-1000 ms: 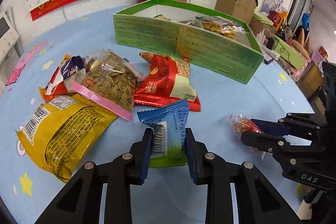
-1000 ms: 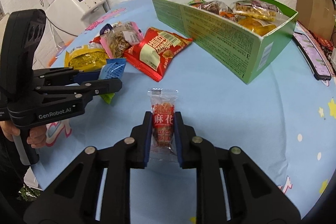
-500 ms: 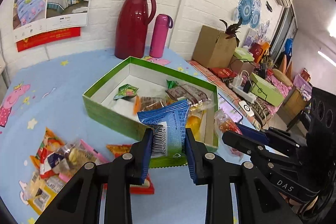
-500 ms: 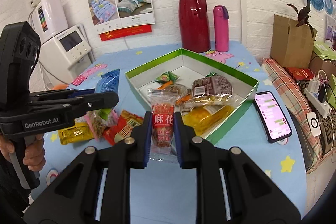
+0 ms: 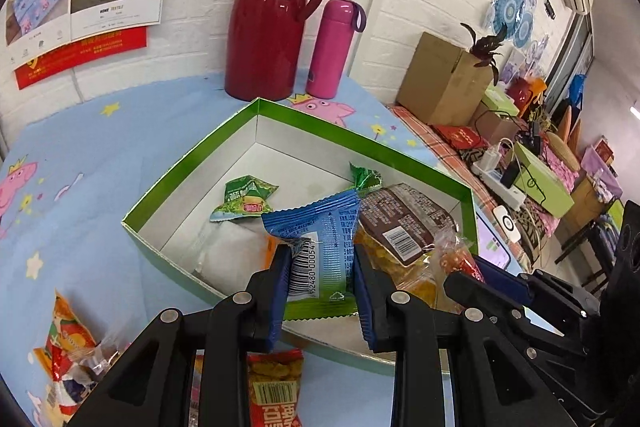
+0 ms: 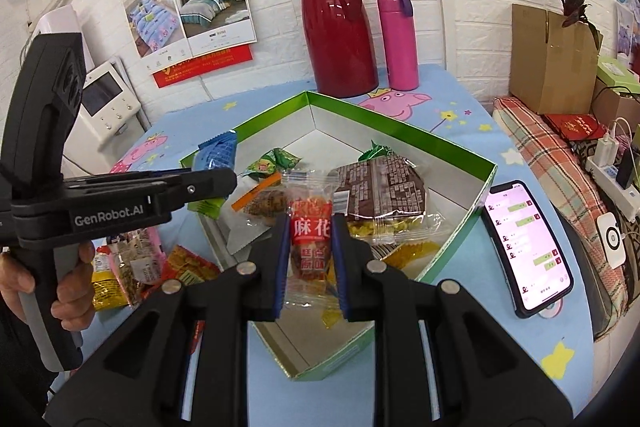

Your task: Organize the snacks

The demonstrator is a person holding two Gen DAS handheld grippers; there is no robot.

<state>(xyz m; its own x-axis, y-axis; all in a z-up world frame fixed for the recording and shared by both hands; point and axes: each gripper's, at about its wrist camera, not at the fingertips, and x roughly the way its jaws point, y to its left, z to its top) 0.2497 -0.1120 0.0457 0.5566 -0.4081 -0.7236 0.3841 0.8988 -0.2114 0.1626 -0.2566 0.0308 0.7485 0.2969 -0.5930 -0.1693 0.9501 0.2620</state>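
Observation:
My left gripper (image 5: 320, 259) is shut on a blue and green snack packet (image 5: 320, 247), held above the near wall of the green box (image 5: 192, 163). My right gripper (image 6: 310, 231) is shut on a clear red-labelled snack packet (image 6: 310, 227), held over the same green box (image 6: 460, 151). Inside the box lie a small green packet (image 5: 244, 201), a brown packet (image 5: 404, 215) and yellow snacks (image 6: 384, 227). From the right wrist view the left gripper (image 6: 216, 181) shows at the box's left side with its blue packet (image 6: 216, 151).
Loose snack bags lie on the blue tablecloth left of the box (image 6: 132, 259) and below it (image 5: 274, 387). A red thermos (image 5: 268, 19) and pink bottle (image 5: 332, 47) stand behind the box. A phone (image 6: 524, 247) lies right of it. A hand (image 6: 68, 287) holds the left gripper's handle.
Both grippers rose from the tablecloth with their packets and moved forward over the green box, closer to it than half a second ago.

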